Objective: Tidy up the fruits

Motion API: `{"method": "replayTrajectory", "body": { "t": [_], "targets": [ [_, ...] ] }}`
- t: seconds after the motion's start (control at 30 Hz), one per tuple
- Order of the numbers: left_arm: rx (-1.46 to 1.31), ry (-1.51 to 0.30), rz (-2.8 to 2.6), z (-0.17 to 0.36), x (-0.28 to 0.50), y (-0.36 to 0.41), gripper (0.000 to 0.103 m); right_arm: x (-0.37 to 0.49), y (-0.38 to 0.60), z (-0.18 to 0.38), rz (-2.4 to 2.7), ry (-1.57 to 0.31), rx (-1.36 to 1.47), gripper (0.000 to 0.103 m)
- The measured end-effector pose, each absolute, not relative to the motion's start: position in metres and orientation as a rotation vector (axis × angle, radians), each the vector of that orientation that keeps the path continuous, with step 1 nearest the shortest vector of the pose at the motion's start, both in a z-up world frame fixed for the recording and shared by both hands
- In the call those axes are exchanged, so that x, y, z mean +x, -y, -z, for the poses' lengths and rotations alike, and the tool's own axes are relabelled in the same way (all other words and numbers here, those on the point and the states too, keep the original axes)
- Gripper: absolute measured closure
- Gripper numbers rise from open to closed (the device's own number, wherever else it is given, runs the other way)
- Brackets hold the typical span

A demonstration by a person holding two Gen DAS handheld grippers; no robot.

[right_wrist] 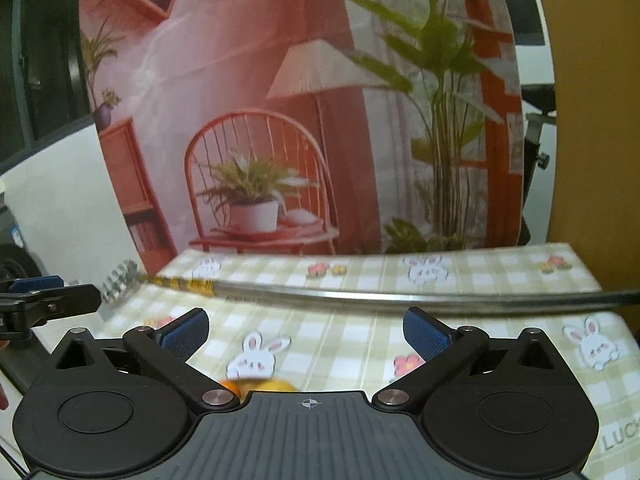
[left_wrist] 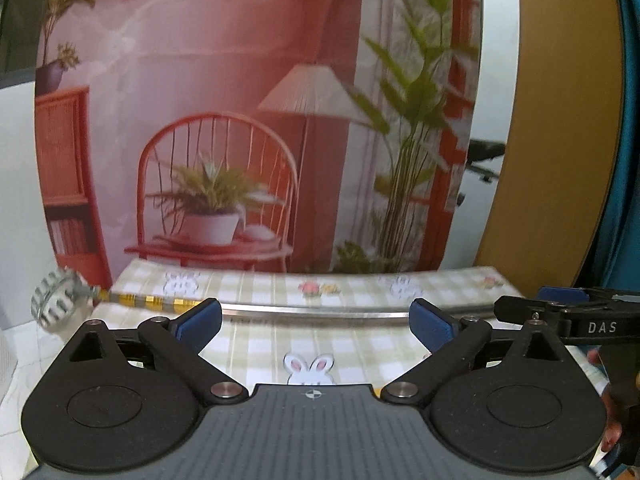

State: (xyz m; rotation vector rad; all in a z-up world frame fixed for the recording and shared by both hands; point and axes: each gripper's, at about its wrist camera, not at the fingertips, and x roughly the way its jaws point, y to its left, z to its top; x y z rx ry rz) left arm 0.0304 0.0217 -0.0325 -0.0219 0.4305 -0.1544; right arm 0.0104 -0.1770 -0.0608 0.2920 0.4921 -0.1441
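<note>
Two orange fruits [right_wrist: 256, 387] only partly in view, low in the right wrist view, just behind the gripper body, lying on the checked tablecloth [right_wrist: 360, 344]. Not visible in the left wrist view. No other fruit and no container in sight.

Left gripper [left_wrist: 316, 320]: jaws spread wide, nothing between the blue pads [left_wrist: 200, 320]. Right gripper [right_wrist: 306, 330]: jaws likewise spread wide, empty, pointing over the cloth toward the metal rod [right_wrist: 360, 292] lying across the table.

Handling, judged from the small visible portion: probably round, light, firm-skinned citrus; smooth rind, likely to roll on the flat cloth and to slip under a glancing pinch. Exact kind and size cannot be told.

Recommended hold: across the widest part, pads on opposite sides, approach from above. Close gently; moderate squeeze only, to avoid bruising. Keep clear of the neighbouring fruit, apparently close beside or touching, to avoid nudging it away.
</note>
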Motion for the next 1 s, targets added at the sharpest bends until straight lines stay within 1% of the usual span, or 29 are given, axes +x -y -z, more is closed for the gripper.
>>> {"method": "replayTrajectory", "body": {
  "t": [0.03, 0.2, 0.4, 0.57, 1.0],
  "targets": [
    [-0.018, -0.416, 0.156, 0.026, 0.028, -0.021, 0.000, 0.010, 0.178, 0.054, 0.149, -0.482, 0.292, 0.000],
    [-0.017, -0.363, 0.167, 0.005, 0.022, -0.015, 0.000, 0.007, 0.183, 0.023, 0.163, -0.426, 0.280, 0.000],
    [-0.019, -0.335, 0.148, -0.007, 0.017, -0.010, 0.000, -0.001, 0.184, -0.002, 0.170, -0.372, 0.265, 0.000],
    [0.021, -0.300, 0.116, -0.012, 0.009, -0.002, 0.000, -0.005, 0.182, -0.008, 0.189, -0.363, 0.249, 0.000],
    [-0.011, -0.310, 0.129, -0.013, 0.007, -0.006, 0.000, -0.012, 0.180, -0.010, 0.195, -0.360, 0.248, 0.000]
  ]
}}
